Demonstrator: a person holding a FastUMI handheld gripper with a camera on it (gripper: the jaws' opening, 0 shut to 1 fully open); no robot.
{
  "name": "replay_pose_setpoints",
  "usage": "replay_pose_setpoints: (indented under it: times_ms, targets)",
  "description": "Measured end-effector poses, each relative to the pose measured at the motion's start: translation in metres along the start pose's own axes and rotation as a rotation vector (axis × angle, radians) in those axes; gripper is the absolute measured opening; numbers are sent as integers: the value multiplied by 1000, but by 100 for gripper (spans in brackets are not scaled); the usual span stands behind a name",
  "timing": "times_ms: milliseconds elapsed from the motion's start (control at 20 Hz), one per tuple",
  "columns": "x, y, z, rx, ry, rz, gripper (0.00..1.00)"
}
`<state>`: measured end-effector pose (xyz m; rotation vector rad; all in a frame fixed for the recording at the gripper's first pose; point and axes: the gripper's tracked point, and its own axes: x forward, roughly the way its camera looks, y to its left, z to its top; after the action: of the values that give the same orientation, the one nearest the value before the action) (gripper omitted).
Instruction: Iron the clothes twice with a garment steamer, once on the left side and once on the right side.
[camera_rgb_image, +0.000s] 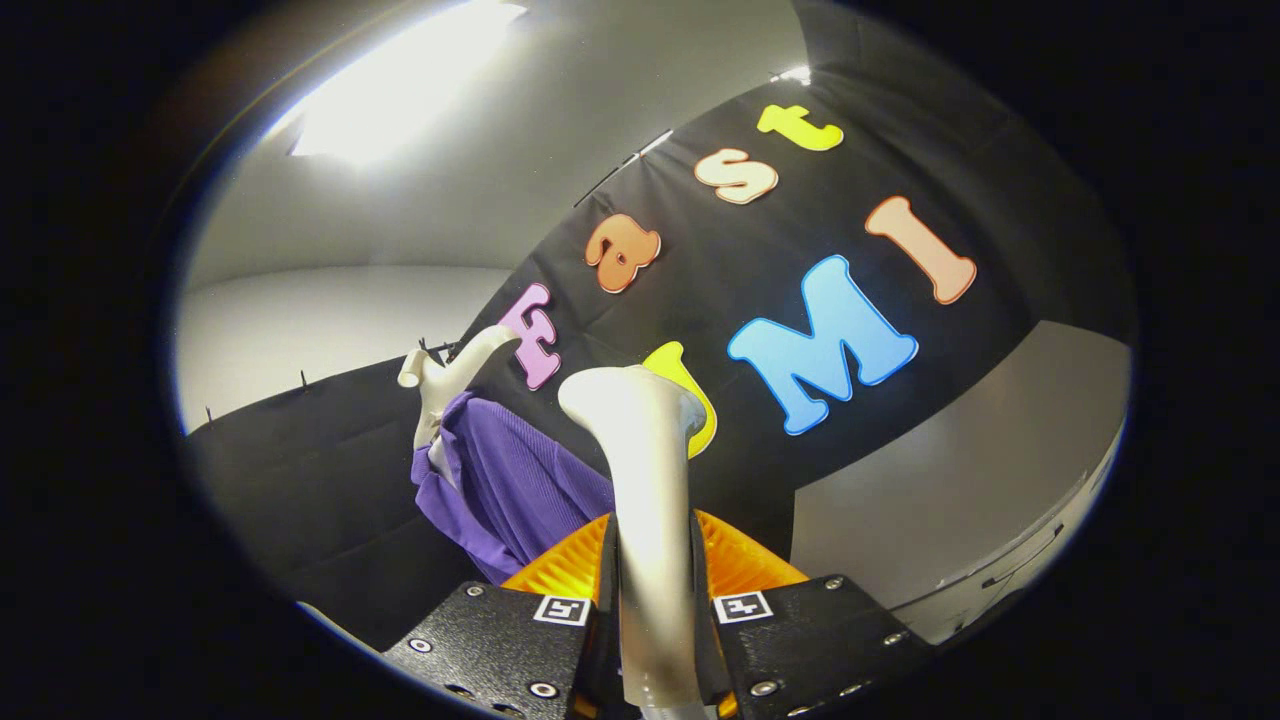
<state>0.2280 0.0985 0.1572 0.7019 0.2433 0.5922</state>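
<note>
**Purple garment waits while the steamer rides in the claw**

Purple knit cloth, the garment (515, 490), hangs on a pale hanger (445, 375) in front of the booth's black cloth wall (330, 480). Taking the garment as the landmark: the garment steamer (645, 480) stands just to its right and nearer the camera, its pale handle rising to a flared head that overlaps the garment's right edge in this view. Whether the head touches the fabric is hard to say, since the fisheye view flattens depth; it looks a little apart.

The gripper (655, 580) is closed tight around the steamer's handle, both fingers (560, 565) pressing its sides, with the handle running straight up between them. The grasp looks centred and firm.

Judging from this, a pass over the cloth is being lined up. To do it well, the steamer's head should be turned so its face meets the fabric flat, then drawn slowly along one side of the garment in a single even stroke, keeping light contact so the cloth does not swing off the hanger. The handle should not twist in the grip; a slow wrist helps. The other side then gets the same treatment.
</note>
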Motion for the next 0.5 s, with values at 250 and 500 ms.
replay_pose_setpoints:
  times_ms: [250, 500]
  targets:
    - [2, 46, -7, -104, -36, 18, 30]
    - [15, 86, -20, -200, -77, 27, 30]
